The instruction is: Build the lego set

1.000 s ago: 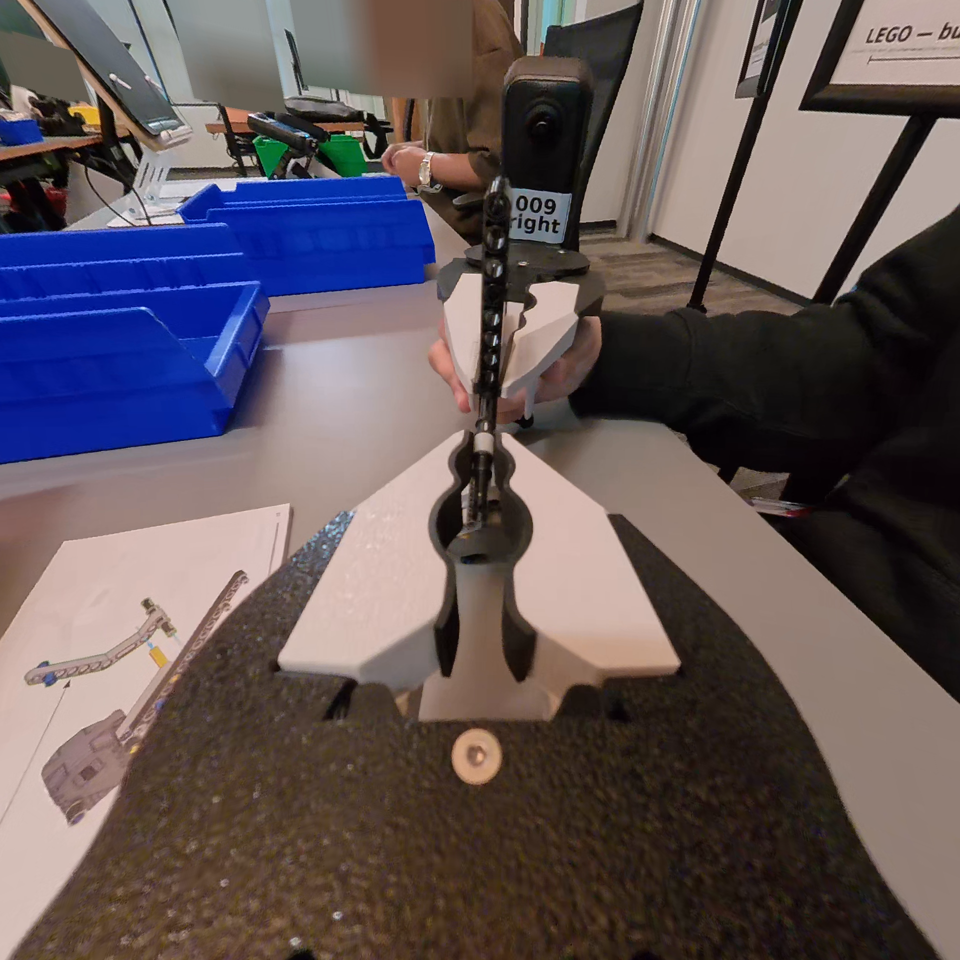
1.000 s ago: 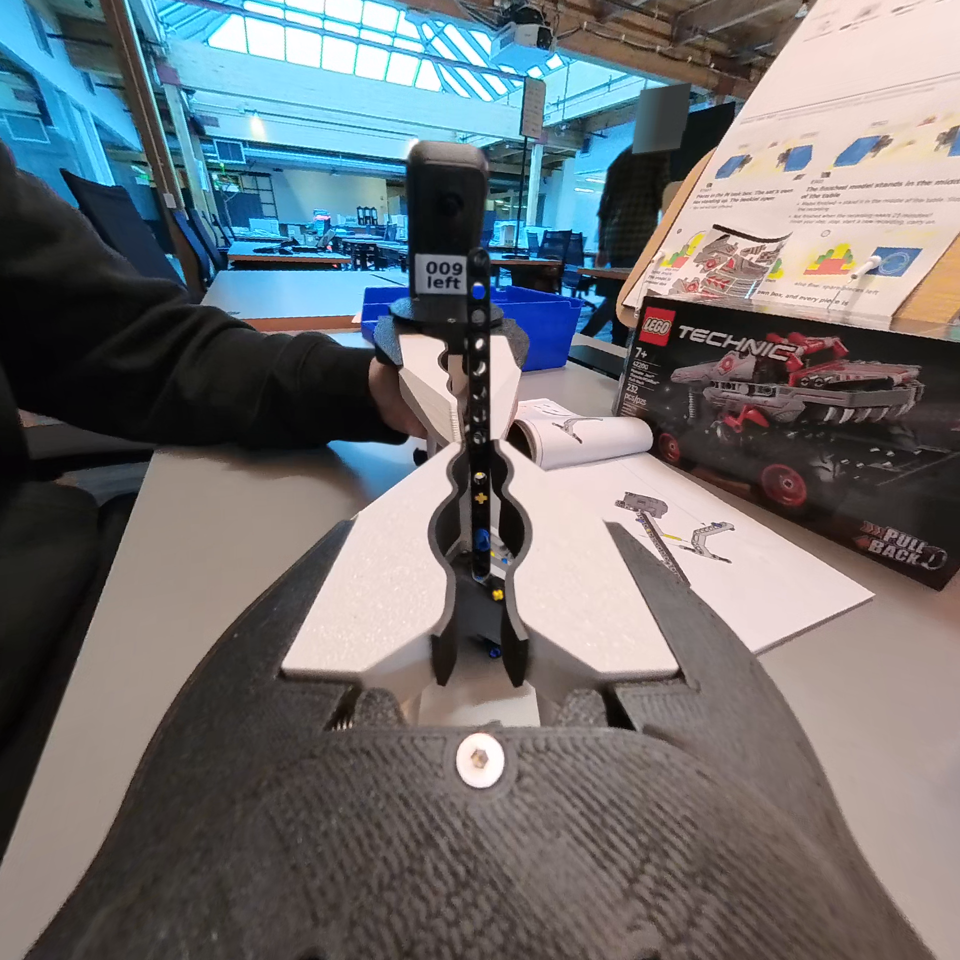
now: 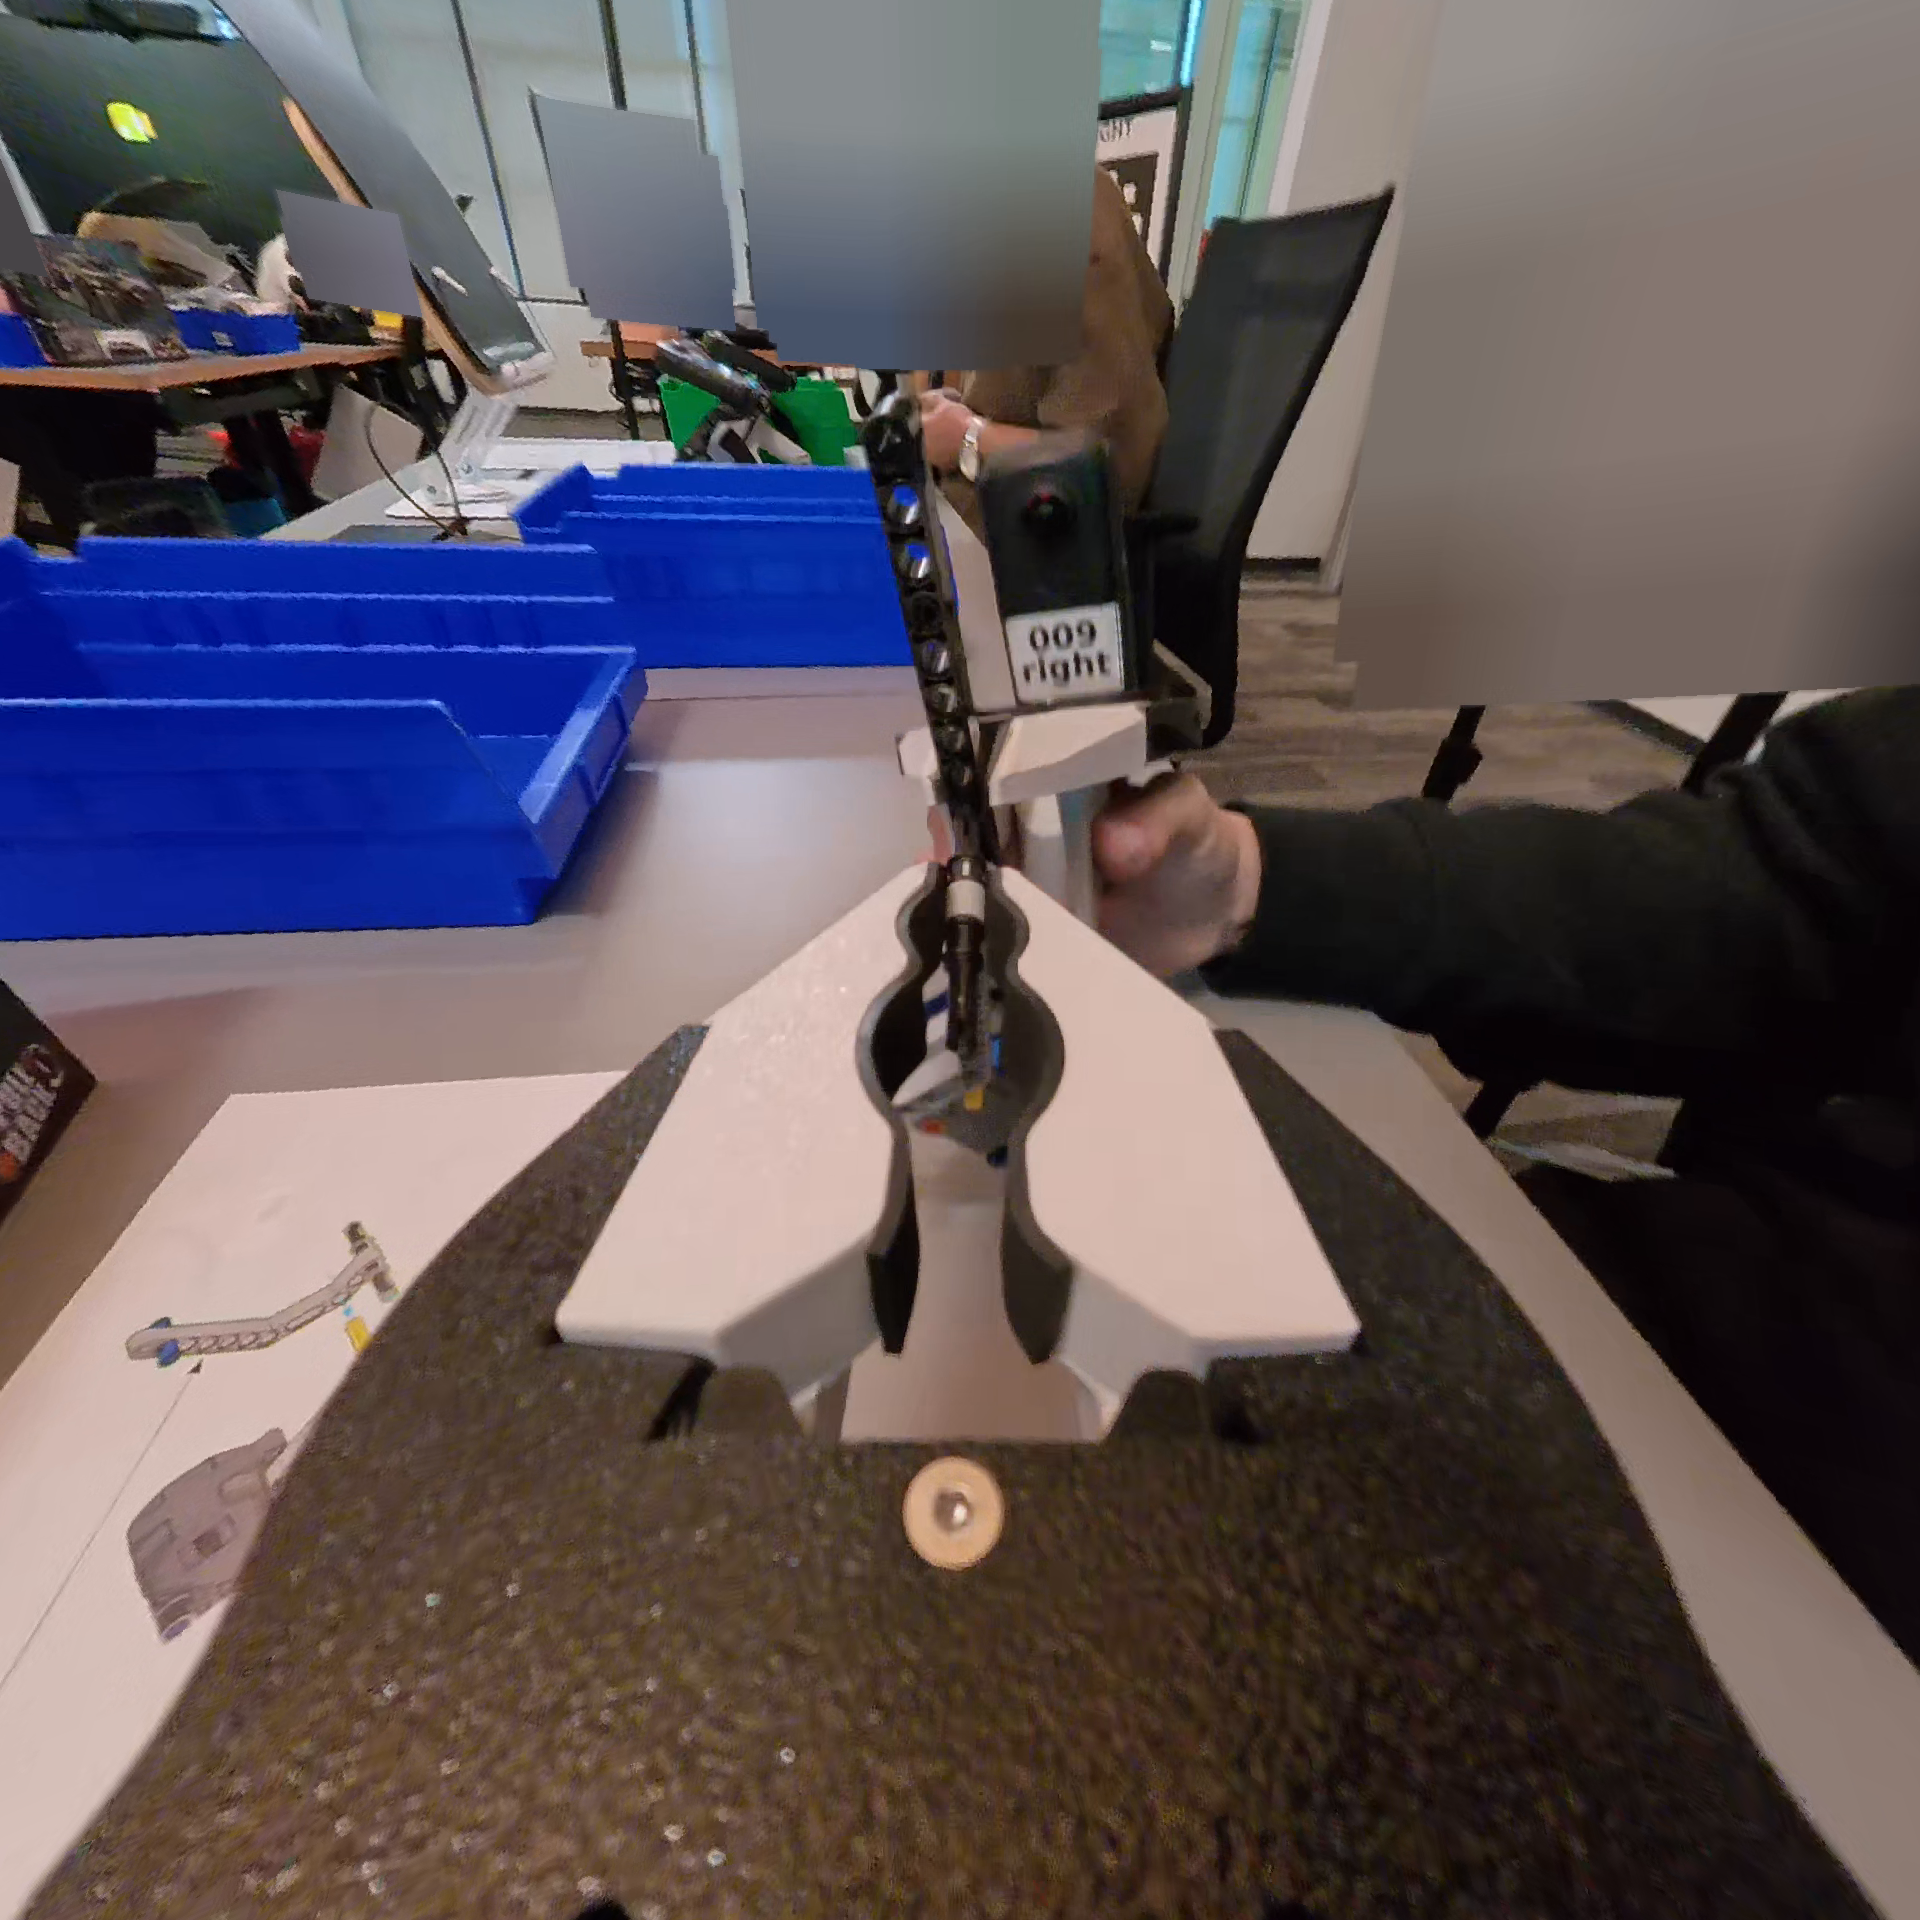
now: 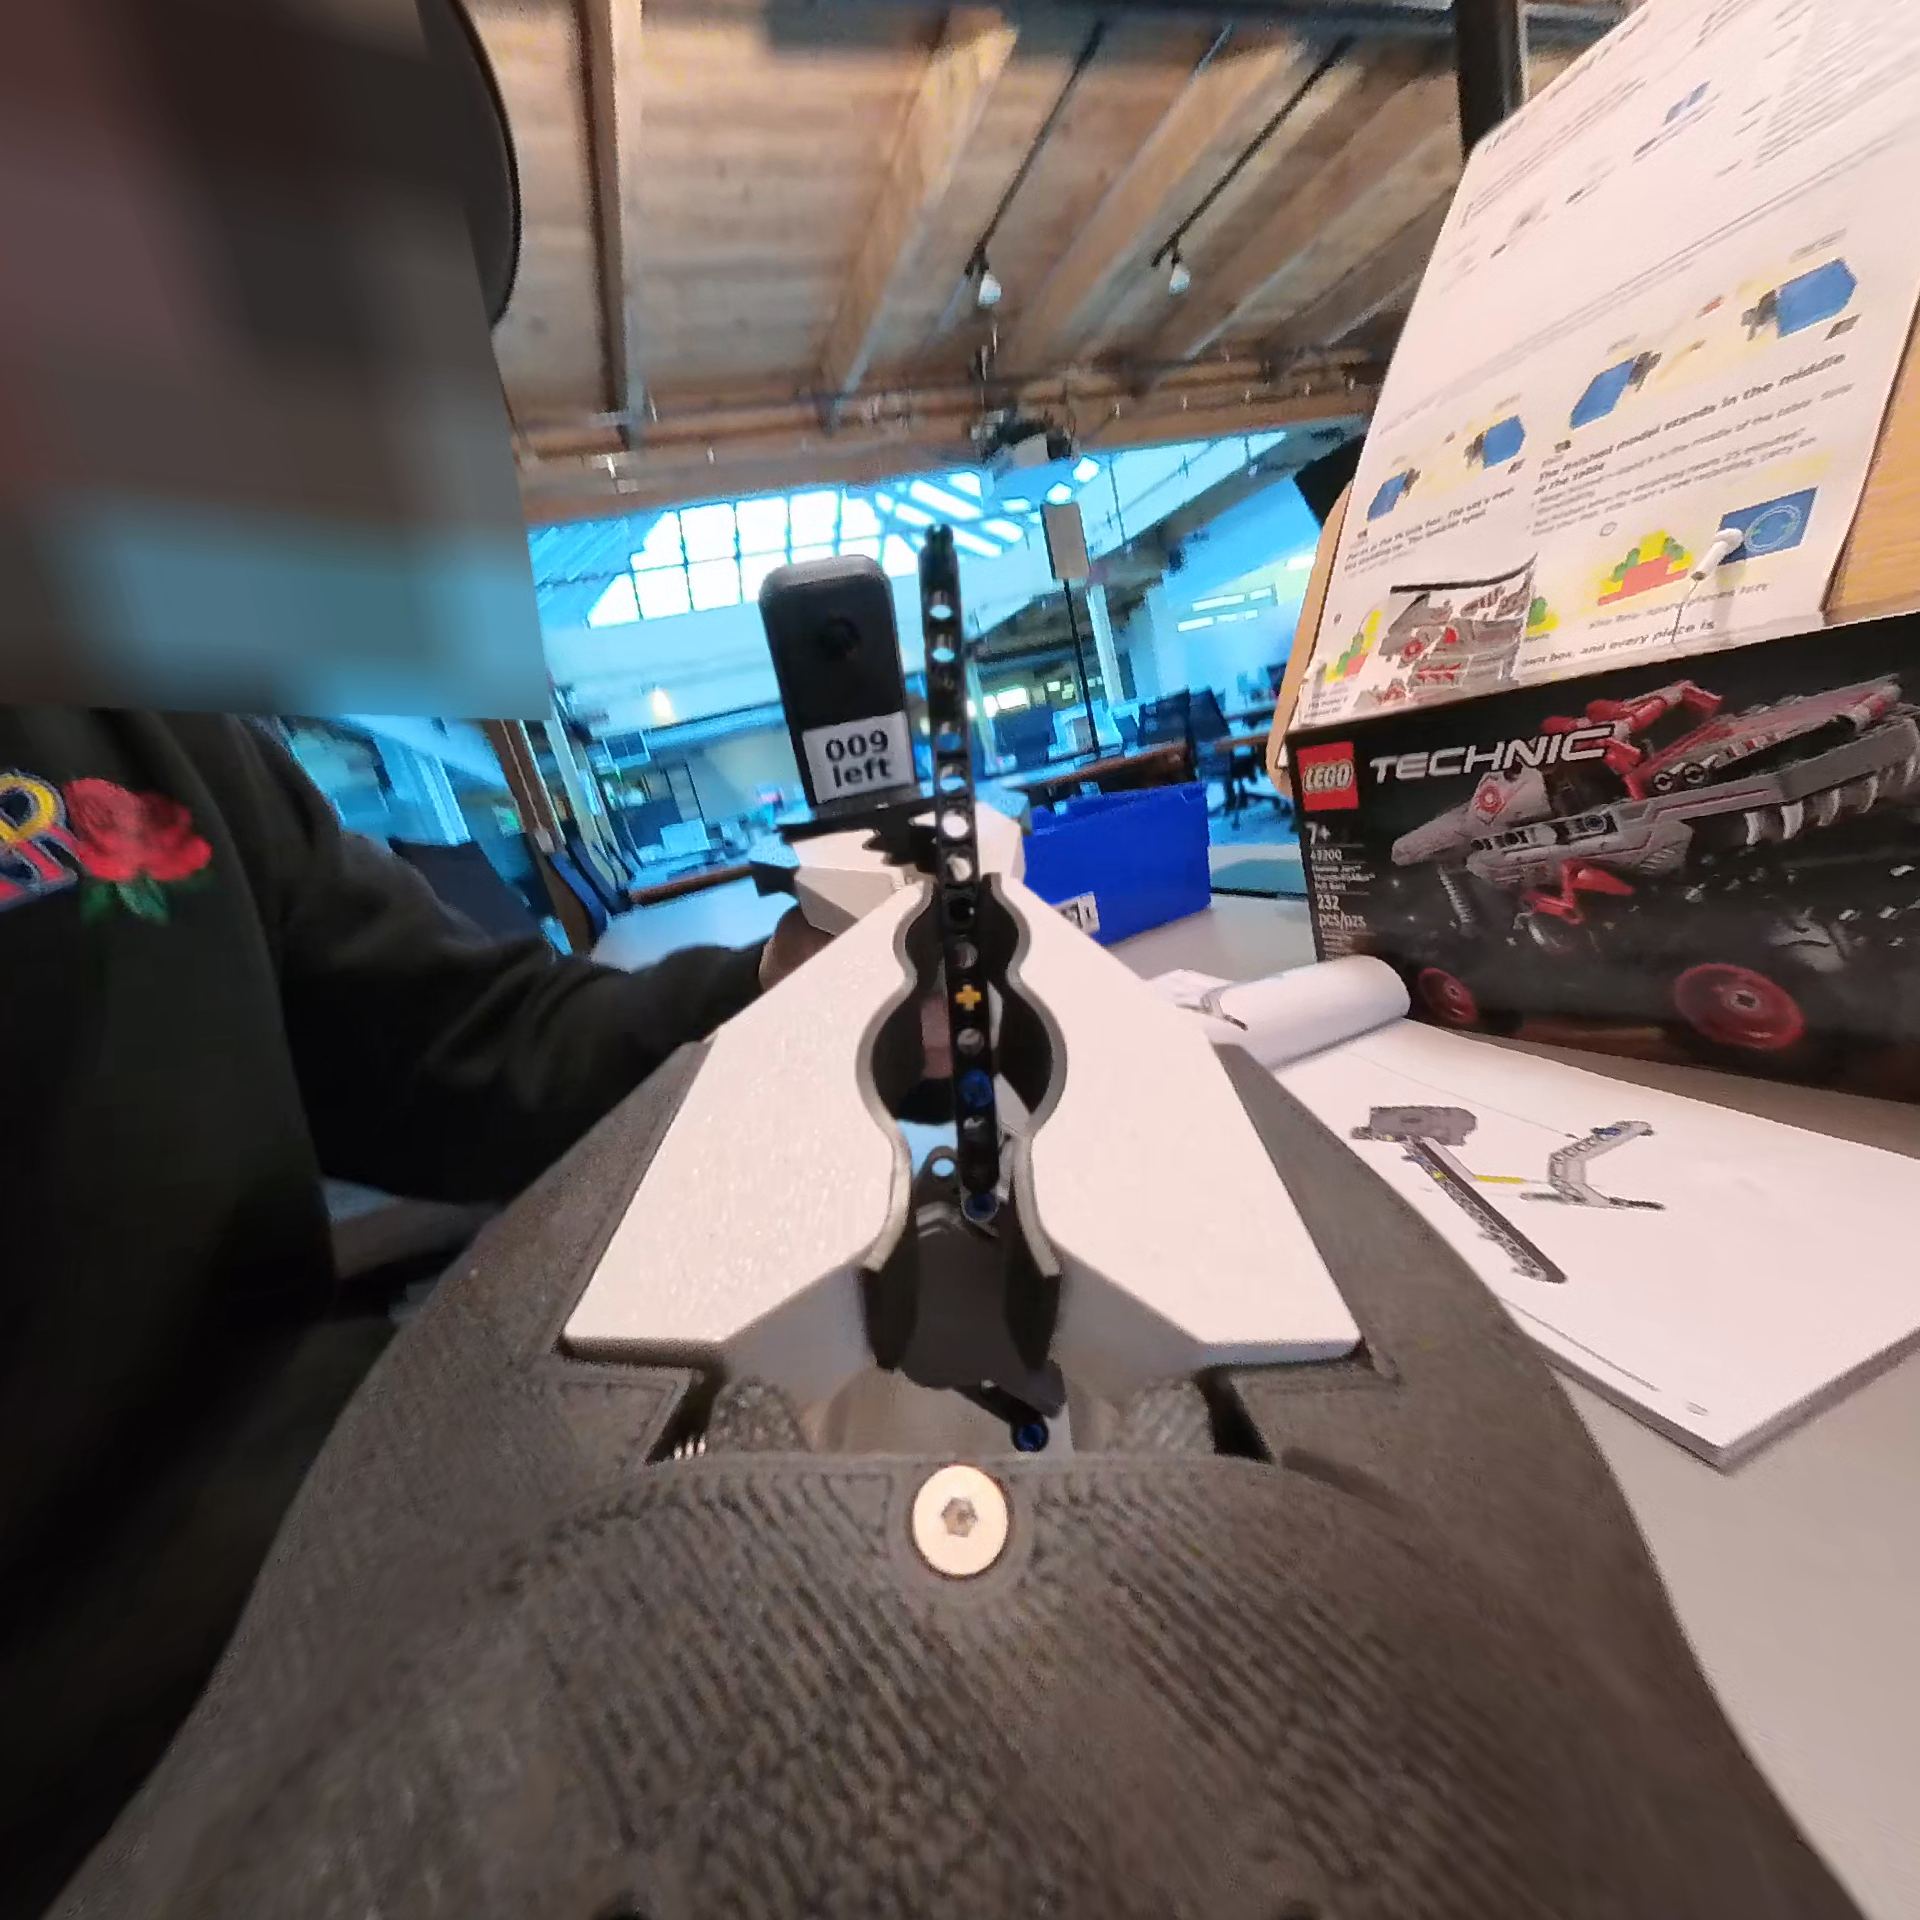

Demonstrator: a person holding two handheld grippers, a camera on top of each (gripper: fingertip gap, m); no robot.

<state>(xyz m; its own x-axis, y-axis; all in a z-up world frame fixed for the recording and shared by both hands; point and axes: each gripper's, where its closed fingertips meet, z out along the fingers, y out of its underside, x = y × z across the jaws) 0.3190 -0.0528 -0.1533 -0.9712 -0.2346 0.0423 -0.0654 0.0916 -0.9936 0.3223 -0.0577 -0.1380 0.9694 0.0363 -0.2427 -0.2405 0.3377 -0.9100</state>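
Lego beam (image 4: 954,852) upright, both tools clamping

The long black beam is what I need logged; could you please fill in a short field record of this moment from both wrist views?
held part: long black beam with a row of holes, standing roughly upright
right gripper: shut on the beam
left gripper: closed around a thin black axle at the beam's lower end
instructions: open booklet flat on the table
set box: propped behind the booklet
storage: blue bins on the table
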